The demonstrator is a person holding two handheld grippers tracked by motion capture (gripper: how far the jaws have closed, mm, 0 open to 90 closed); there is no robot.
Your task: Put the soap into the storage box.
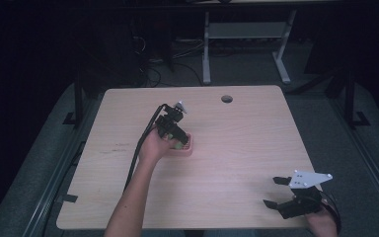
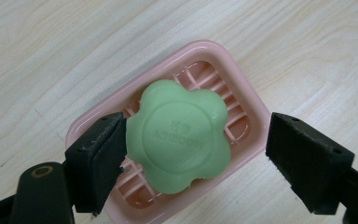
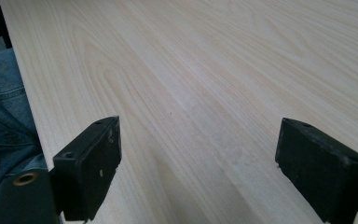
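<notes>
Forearm reaches up-bench in high view, left gripper [image 1: 177, 140] over pink dish [image 1: 186, 150] mid-bench; right gripper [image 1: 284, 193] idle near bench edge, fingers wide, empty. Left gripper view: fingers open, one pad touching green soap [image 2: 177, 135] lying in dish. Soap prob. hard, slick, light; grip opposite lobes. Right gripper view: bare bench [image 3: 214, 70].

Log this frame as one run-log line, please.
left gripper: open over green flower-shaped soap bar in pink slatted plastic soap dish | right gripper: open, idle, near table edge | light wooden table
</notes>
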